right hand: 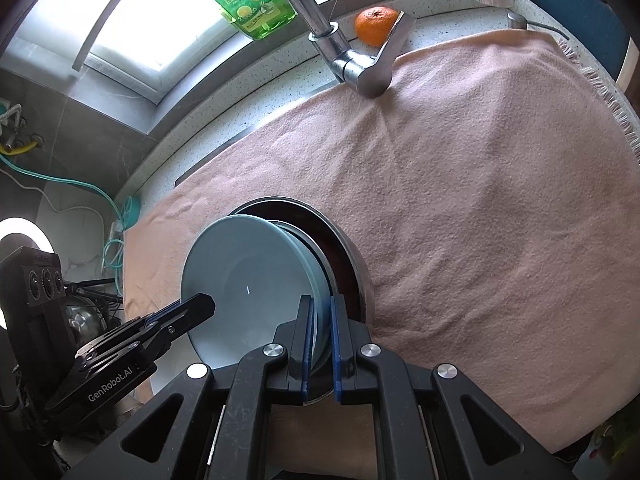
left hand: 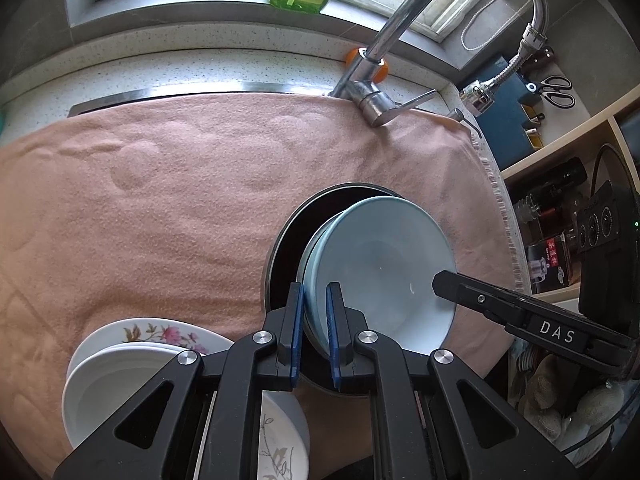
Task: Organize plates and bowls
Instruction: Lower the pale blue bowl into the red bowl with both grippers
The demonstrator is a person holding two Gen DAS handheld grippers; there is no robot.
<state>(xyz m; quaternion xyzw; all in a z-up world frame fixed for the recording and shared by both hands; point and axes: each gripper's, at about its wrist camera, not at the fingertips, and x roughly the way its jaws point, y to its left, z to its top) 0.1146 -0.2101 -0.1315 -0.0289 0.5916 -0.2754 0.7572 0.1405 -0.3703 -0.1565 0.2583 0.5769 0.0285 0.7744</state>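
So we have both tools, left tool (left hand: pixel 316 328) and right tool (right hand: pixel 320 344), pinched on the blue plates' (left hand: pixel 380 264) rim over the dark bowl (left hand: pixel 288 240); the white dishes (left hand: pixel 132 368) remain unsorted nearby on the towel-covered bench (left hand: pixel 160 200).

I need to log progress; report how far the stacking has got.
Done: a dark steel-rimmed bowl sits on the pink towel. In hand: left gripper and right gripper both pinch blue plates over that bowl. Left: the floral plates lie apart.
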